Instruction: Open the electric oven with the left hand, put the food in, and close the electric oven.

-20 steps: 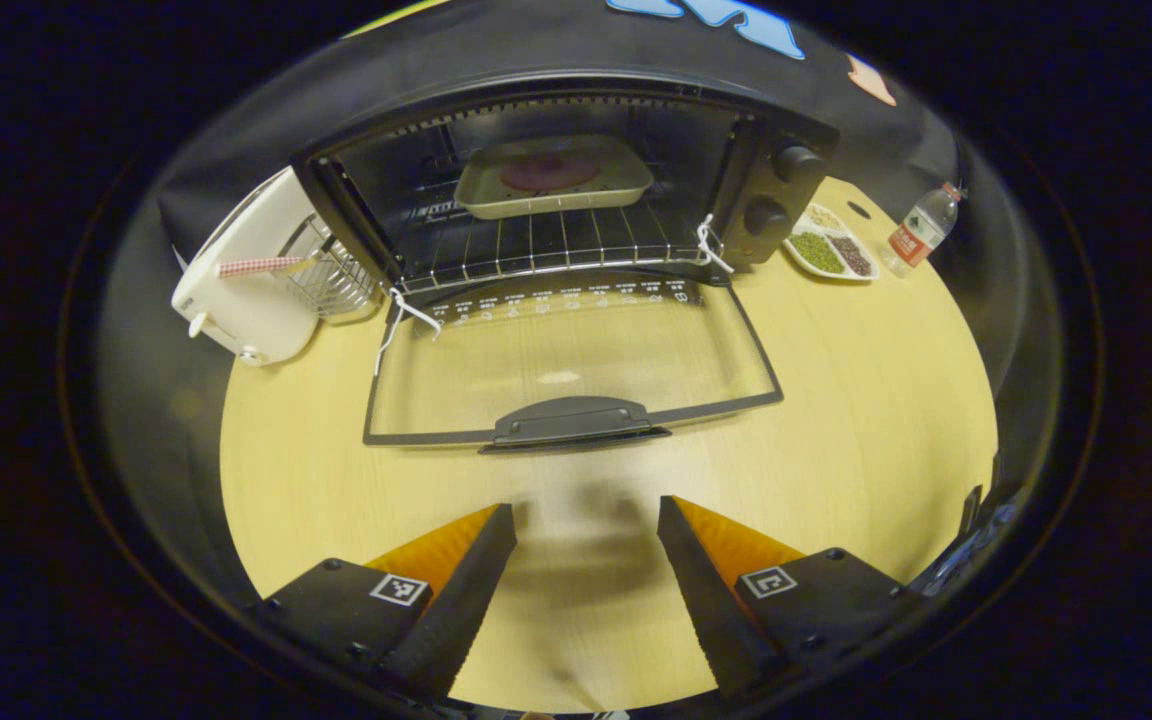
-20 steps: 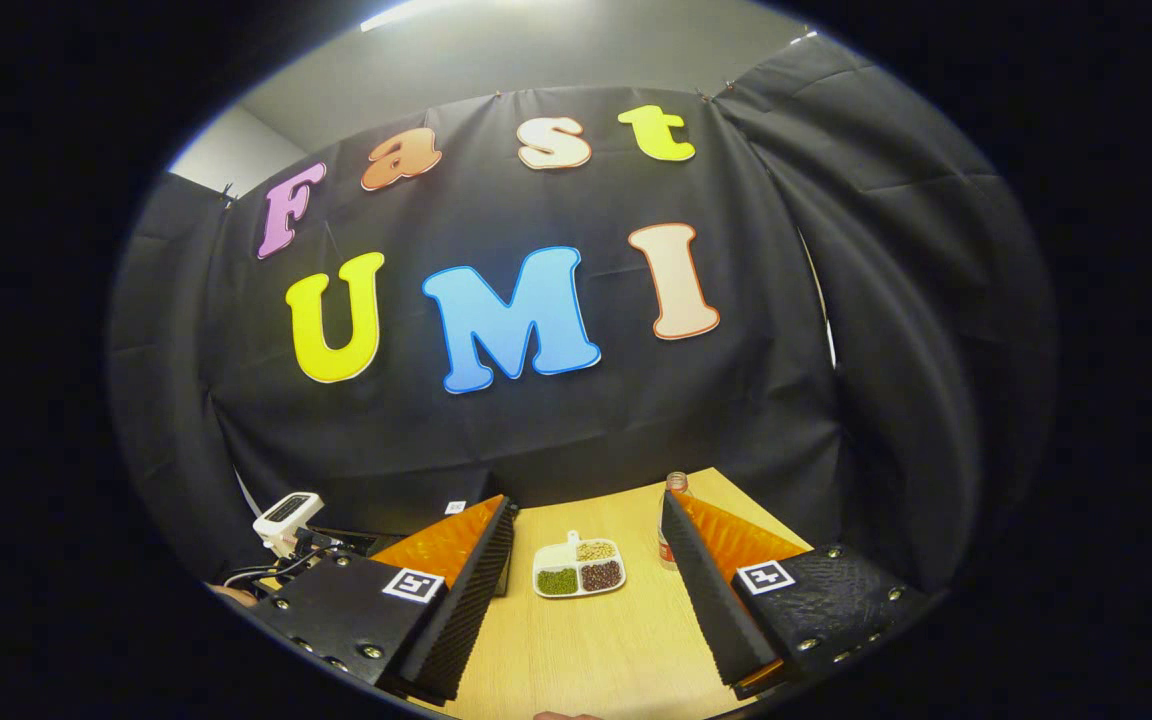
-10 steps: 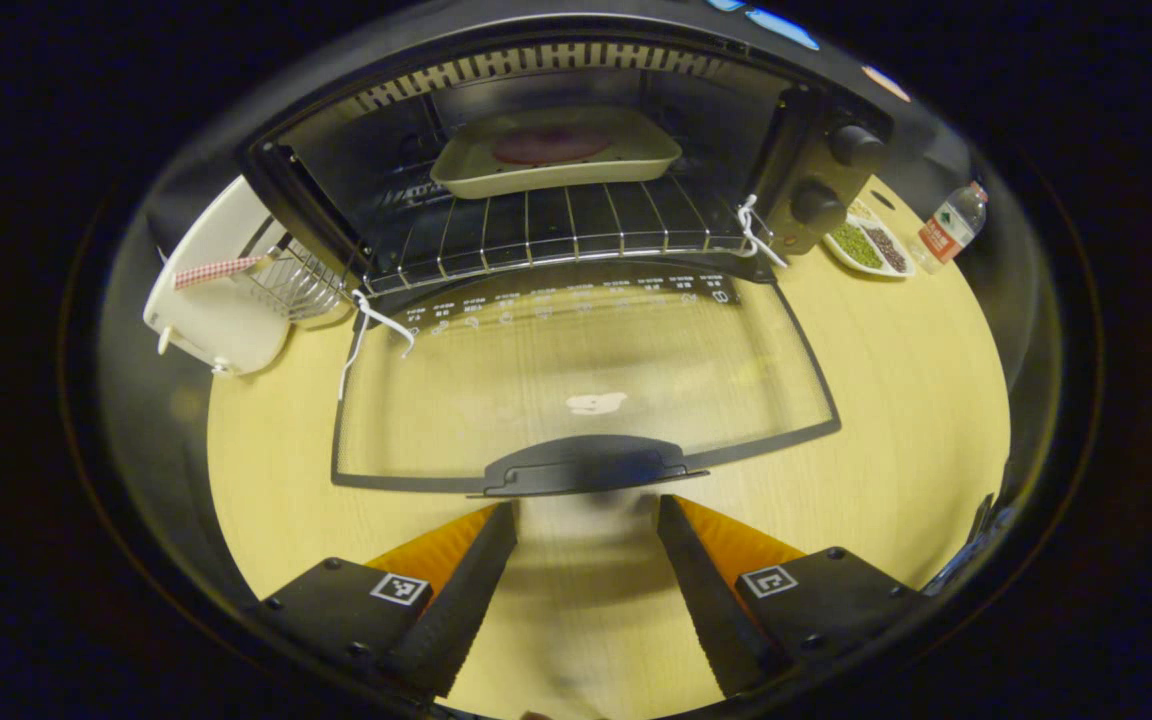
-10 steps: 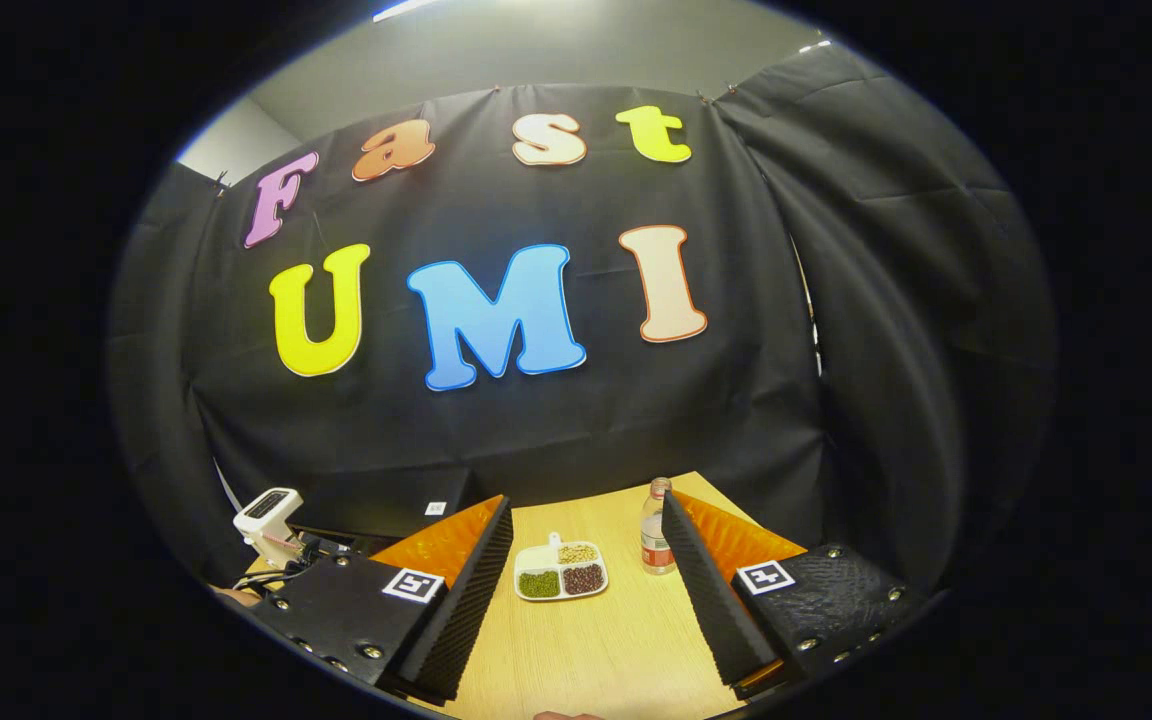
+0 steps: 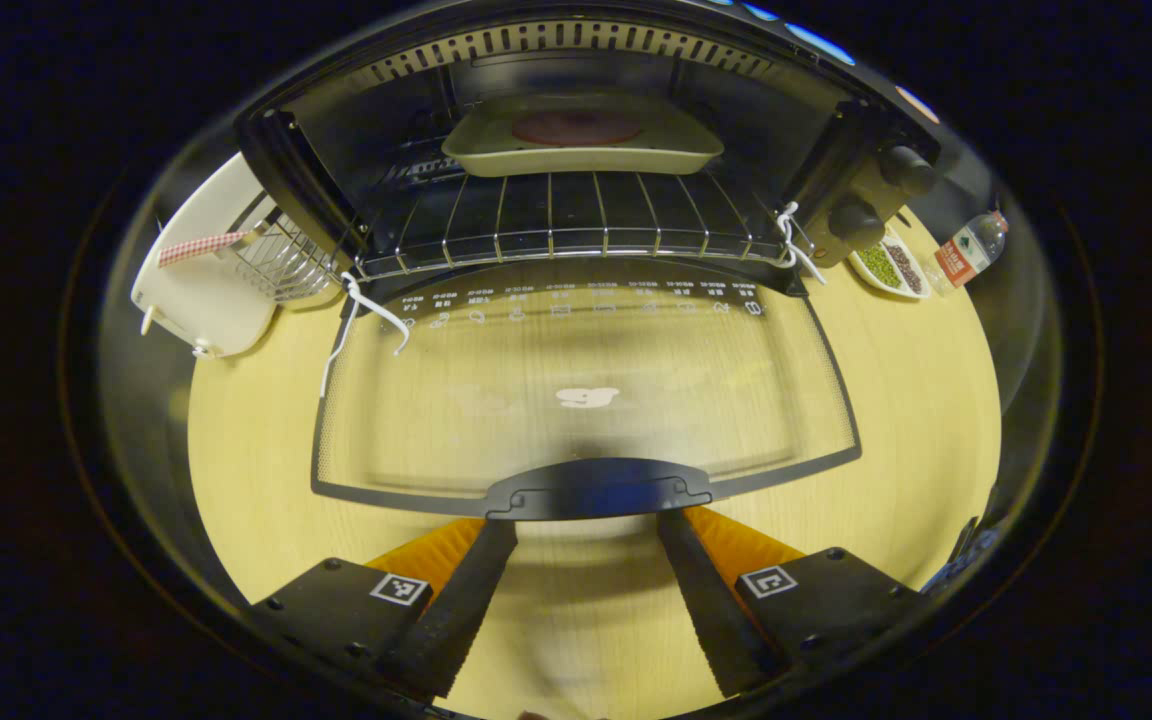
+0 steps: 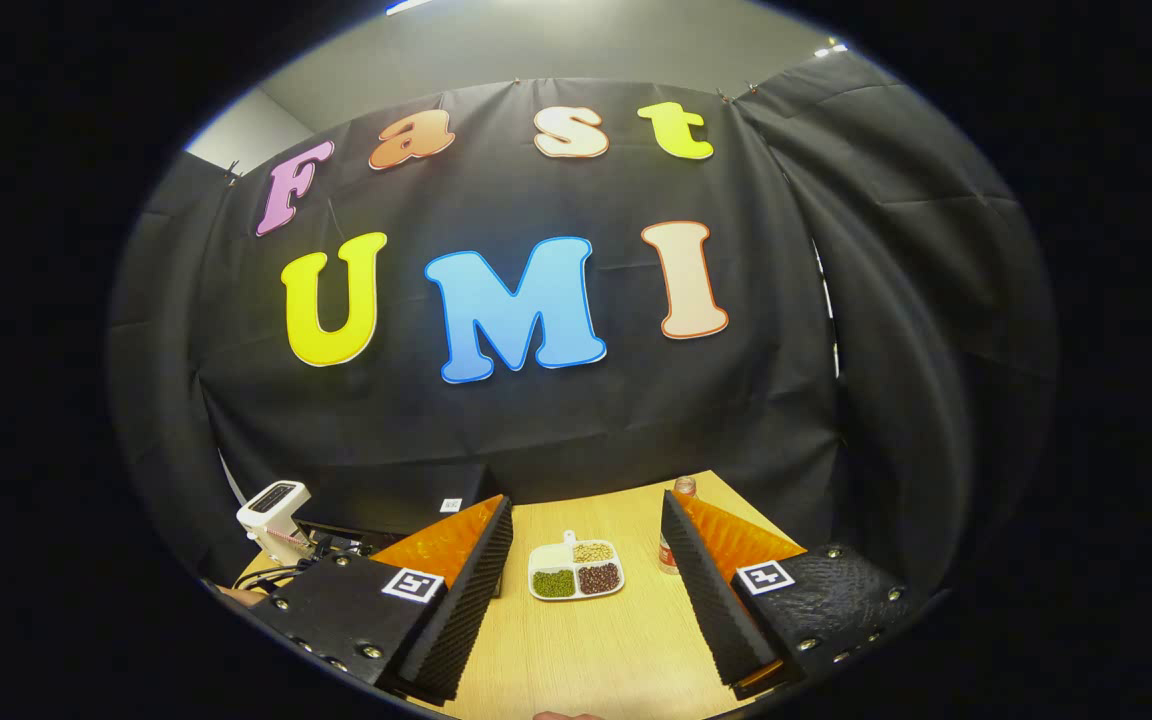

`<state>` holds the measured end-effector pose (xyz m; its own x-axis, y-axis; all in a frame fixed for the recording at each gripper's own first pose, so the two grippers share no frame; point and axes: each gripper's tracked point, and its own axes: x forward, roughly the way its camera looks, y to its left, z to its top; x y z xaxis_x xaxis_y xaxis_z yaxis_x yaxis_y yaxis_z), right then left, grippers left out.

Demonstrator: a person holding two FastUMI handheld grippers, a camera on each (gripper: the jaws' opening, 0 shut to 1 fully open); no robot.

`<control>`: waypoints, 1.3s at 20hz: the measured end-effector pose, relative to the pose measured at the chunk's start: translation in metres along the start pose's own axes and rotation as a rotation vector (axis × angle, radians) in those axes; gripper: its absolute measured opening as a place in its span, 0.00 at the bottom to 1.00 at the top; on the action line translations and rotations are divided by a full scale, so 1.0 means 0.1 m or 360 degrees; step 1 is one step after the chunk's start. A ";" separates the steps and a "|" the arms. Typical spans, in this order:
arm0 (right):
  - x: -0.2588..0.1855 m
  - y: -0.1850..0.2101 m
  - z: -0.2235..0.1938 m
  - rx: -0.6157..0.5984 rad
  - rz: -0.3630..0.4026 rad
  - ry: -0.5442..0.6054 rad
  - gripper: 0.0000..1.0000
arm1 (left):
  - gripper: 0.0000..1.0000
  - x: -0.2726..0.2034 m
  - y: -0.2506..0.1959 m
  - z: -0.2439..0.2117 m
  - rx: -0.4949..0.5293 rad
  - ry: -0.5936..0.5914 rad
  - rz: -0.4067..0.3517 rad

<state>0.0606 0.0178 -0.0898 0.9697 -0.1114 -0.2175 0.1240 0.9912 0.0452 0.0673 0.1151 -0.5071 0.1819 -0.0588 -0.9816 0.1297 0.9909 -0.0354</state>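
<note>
One black electric oven [image 5: 836, 150] stands at the back of the pale wooden desk [image 5: 916, 400], its glass door [image 5: 586, 400] dropped fully open and lying flat toward the camera in the left gripper view. Inside, on the wire rack [image 5: 576, 215], sits a beige rectangular baking tray [image 5: 496, 155] with a dark reddish round piece of food [image 5: 576, 127] in it. White cords [image 5: 361, 305] are tied at both door hinges. The door's dark handle [image 5: 598, 488] lies just ahead of the left hand-held gripper [image 5: 586, 540], whose fingers are spread wide, holding nothing, with their tips right at the handle's near edge; I cannot tell if they touch it. To the oven's left is a white appliance [image 5: 196, 300] with a wire basket [image 5: 281, 265]. To its right are a white divided dish of beans [image 5: 891, 268] and a clear plastic water bottle with a red label [image 5: 971, 250].

In the right gripper view, the right hand-held gripper [image 6: 586, 560] is held above the desk, wide and empty, with the divided dish seen between its fingers.
</note>
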 end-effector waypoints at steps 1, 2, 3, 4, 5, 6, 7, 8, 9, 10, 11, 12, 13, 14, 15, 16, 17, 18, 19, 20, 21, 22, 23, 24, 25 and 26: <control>0.01 0.02 -0.02 0.0003 0.0003 0.0009 0.91 | 0.98 0.00 0.00 -0.01 0.0002 0.0007 -0.0001; 0.02 0.03 -0.02 0.0008 0.0006 0.0015 0.91 | 0.98 0.00 0.00 -0.01 0.0003 0.0008 -0.0008; 0.02 0.06 -0.02 0.0013 0.0011 0.0019 0.91 | 1.00 -0.03 -0.01 0.00 -0.0004 0.0001 -0.0014; 0.01 0.08 -0.01 0.0014 0.0014 0.0014 0.91 | 0.98 -0.06 0.00 0.01 -0.0006 -0.0011 -0.0016; 0.01 0.11 0.01 0.0008 0.0019 0.0005 0.91 | 0.98 -0.09 0.00 0.01 0.0003 -0.0028 -0.0014; 0.02 0.12 0.02 0.0001 0.0021 -0.0002 0.91 | 0.98 -0.14 0.00 0.02 0.0009 -0.0047 -0.0011; 0.02 0.14 0.02 -0.0006 0.0023 -0.0003 0.91 | 0.98 -0.18 -0.01 0.02 0.0012 -0.0070 -0.0009; 0.02 0.15 0.02 -0.0010 0.0019 -0.0010 0.91 | 0.96 -0.22 -0.01 0.02 0.0015 -0.0095 -0.0010; 0.01 0.16 0.03 -0.0012 0.0013 -0.0017 0.91 | 0.94 -0.26 -0.01 0.02 0.0020 -0.0118 -0.0013; 0.01 0.18 0.04 -0.0010 0.0012 -0.0020 0.91 | 0.92 -0.31 -0.01 0.03 0.0025 -0.0139 -0.0016; -0.01 0.20 0.04 -0.0009 0.0013 -0.0022 0.91 | 0.92 -0.35 -0.01 0.04 0.0029 -0.0156 -0.0017; -0.02 0.22 0.06 -0.0015 0.0017 -0.0031 0.91 | 0.92 -0.38 -0.02 0.05 0.0030 -0.0169 -0.0019; -0.04 0.22 0.07 -0.0026 0.0019 -0.0039 0.91 | 0.92 -0.42 -0.02 0.07 0.0024 -0.0186 -0.0026; -0.03 0.23 0.07 -0.0038 0.0020 -0.0038 0.91 | 0.92 -0.45 -0.03 0.08 0.0020 -0.0201 -0.0030; -0.04 0.22 0.05 -0.0043 0.0019 -0.0032 0.91 | 0.92 -0.47 -0.03 0.08 0.0025 -0.0212 -0.0029; -0.04 0.22 0.05 -0.0036 0.0021 -0.0028 0.91 | 0.92 -0.49 -0.03 0.09 0.0040 -0.0220 -0.0026; -0.05 0.22 0.04 -0.0027 0.0019 -0.0026 0.91 | 0.92 -0.52 -0.03 0.09 0.0057 -0.0223 -0.0024; -0.06 0.21 0.05 -0.0018 0.0016 -0.0025 0.91 | 1.00 -0.53 -0.03 0.10 0.0070 -0.0229 -0.0024; -0.06 0.21 0.03 -0.0012 0.0015 -0.0023 0.91 | 0.98 -0.55 -0.03 0.10 0.0074 -0.0233 -0.0024; -0.07 0.21 0.04 -0.0010 0.0014 -0.0024 0.91 | 0.98 -0.57 -0.03 0.11 0.0077 -0.0239 -0.0023; -0.08 0.20 0.04 -0.0011 0.0013 -0.0024 0.91 | 0.98 -0.59 -0.03 0.12 0.0075 -0.0246 -0.0021; -0.08 0.19 0.05 -0.0014 0.0013 -0.0028 0.91 | 0.98 -0.59 -0.03 0.13 0.0073 -0.0248 -0.0023; -0.09 0.18 0.04 -0.0017 0.0009 -0.0030 0.91 | 1.00 -0.60 -0.03 0.14 0.0072 -0.0256 -0.0021; -0.09 0.16 0.05 -0.0016 0.0009 -0.0030 0.91 | 1.00 -0.62 -0.03 0.16 0.0074 -0.0269 -0.0016; -0.09 0.14 0.05 -0.0014 0.0007 -0.0029 0.91 | 0.98 -0.63 -0.04 0.17 0.0078 -0.0280 -0.0013; -0.09 0.14 0.05 -0.0010 0.0007 -0.0027 0.91 | 0.98 -0.65 -0.05 0.20 0.0085 -0.0293 -0.0008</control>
<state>0.0543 0.0321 -0.0819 0.9736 -0.1082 -0.2010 0.1184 0.9922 0.0397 0.0744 0.1120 -0.4398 0.3558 -0.0898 -0.9302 0.1818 0.9830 -0.0253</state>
